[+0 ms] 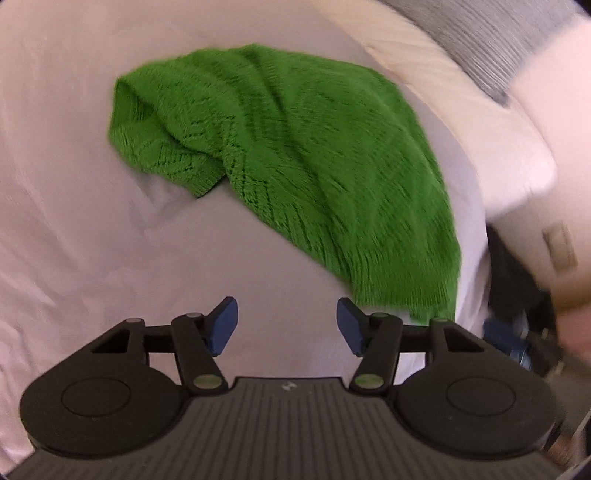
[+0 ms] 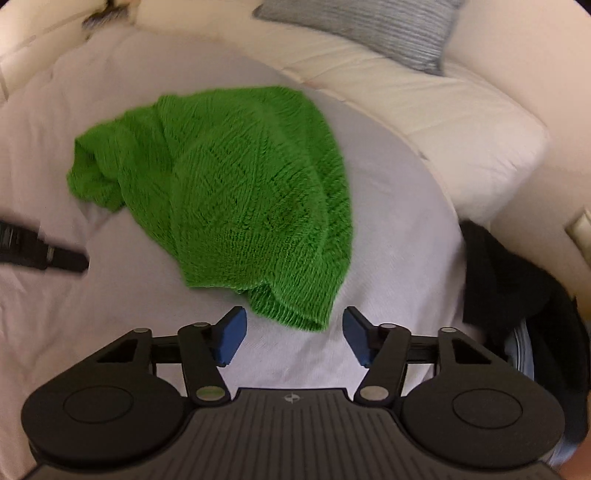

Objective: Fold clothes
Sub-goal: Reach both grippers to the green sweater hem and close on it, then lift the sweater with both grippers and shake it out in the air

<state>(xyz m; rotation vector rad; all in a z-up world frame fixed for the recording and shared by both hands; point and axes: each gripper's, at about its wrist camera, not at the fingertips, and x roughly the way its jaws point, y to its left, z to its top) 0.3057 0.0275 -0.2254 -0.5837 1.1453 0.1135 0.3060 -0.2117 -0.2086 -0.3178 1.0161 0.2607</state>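
White bed sheet (image 2: 399, 229) is carrying a crumpled green knit sweater (image 2: 236, 199) mid-bed. You're hovering left gripper (image 1: 287, 325) and right gripper (image 2: 294, 334), both half-open, empty. Soft, light, stretchy; pinch near hem corners.

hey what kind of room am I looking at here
Probably a bedroom: a green knitted garment lies on a white sheet spread over what looks like a bed, with a cream duvet and a grey ribbed pillow behind it.
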